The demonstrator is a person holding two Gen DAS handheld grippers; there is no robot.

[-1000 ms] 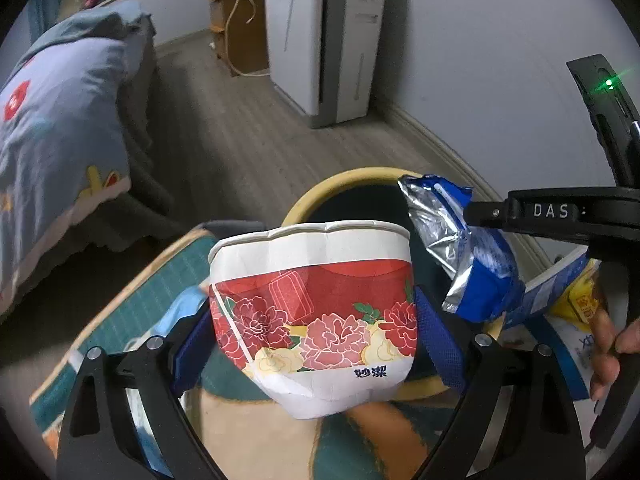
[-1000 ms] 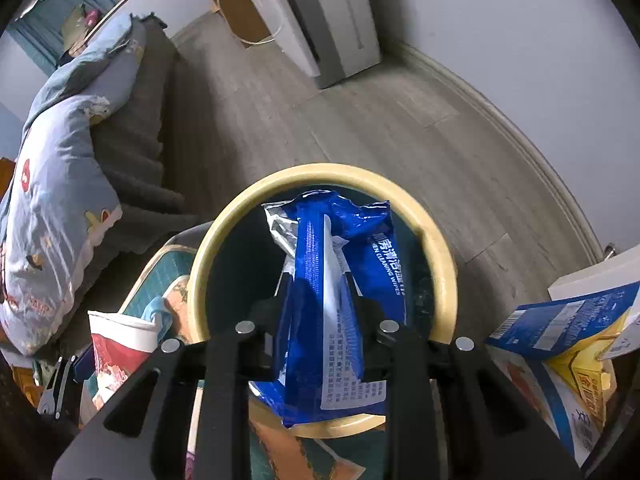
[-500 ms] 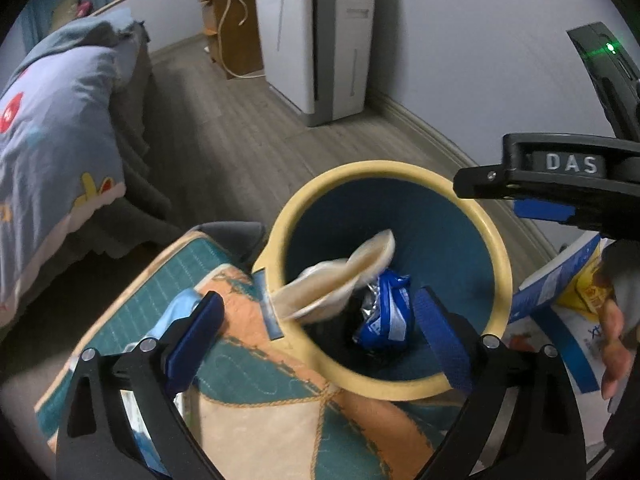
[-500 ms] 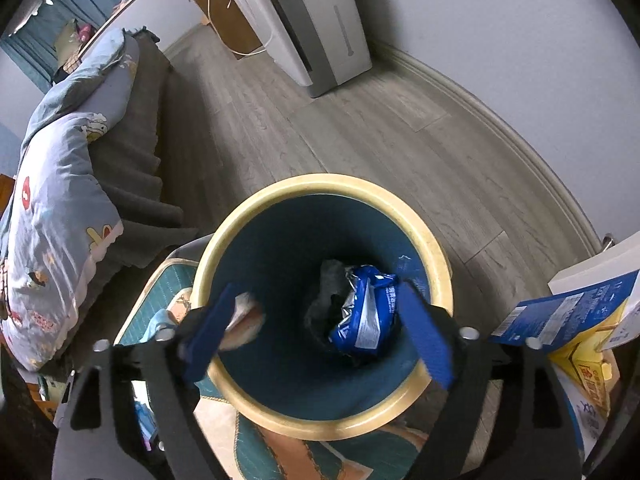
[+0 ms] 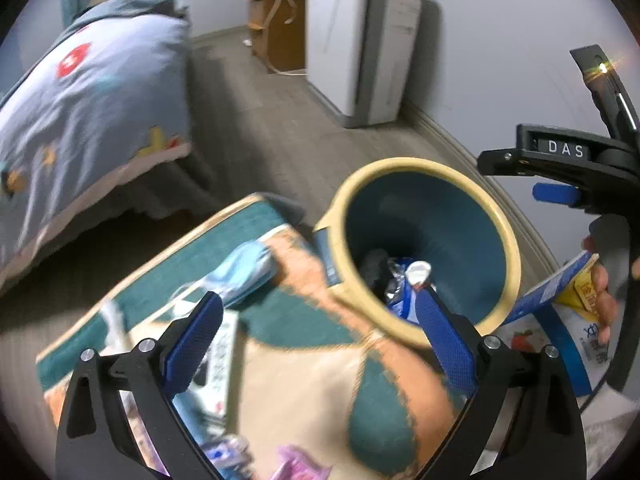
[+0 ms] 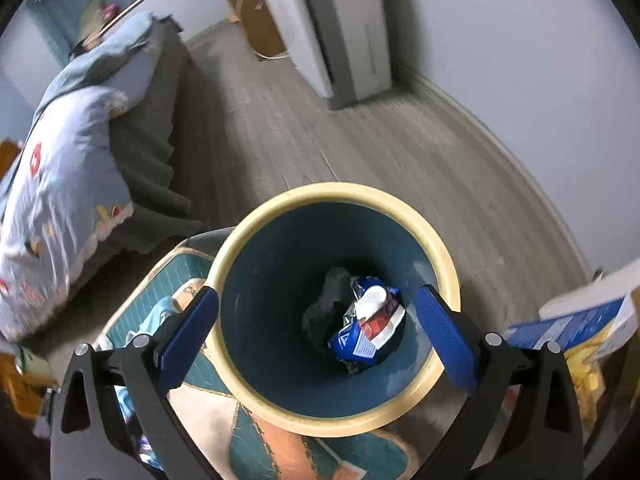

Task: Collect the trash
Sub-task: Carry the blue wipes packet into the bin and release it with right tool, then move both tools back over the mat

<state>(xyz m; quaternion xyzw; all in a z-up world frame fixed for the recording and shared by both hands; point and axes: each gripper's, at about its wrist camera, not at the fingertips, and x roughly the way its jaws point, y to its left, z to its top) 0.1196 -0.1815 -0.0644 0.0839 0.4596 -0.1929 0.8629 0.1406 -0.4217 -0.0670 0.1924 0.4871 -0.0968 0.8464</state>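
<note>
Bin [image 6: 336, 426] is sitting at 6 o'clock in the right wrist view, its yellow rim overlapping the rug [image 6: 280, 452], placed within reach of the litter on the floor. Blue wrapper [image 6: 360, 344] and paper cup [image 6: 370, 300] are lying at the bin's bottom beside a dark lump, so both pieces are judged collected. Right gripper [image 6: 316, 332] is hanging over the bin's mouth, its jaws having just been opening and now standing wide apart with nothing between them, the drop evidently being the reason. Left gripper [image 5: 316, 340] is also gaping and empty, its right finger crossing the bin's rim at 4 o'clock in the left wrist view while its frame is tilting toward the rug, probably toward the next piece. Blue mask [image 5: 244, 272] is lying on the rug at 9 o'clock of the bin, near the left finger. More litter, blurred, is showing at 7 o'clock. Blue box [image 5: 560, 288] is lying at 3 o'clock beside the person's hand [image 5: 604, 300].
</note>
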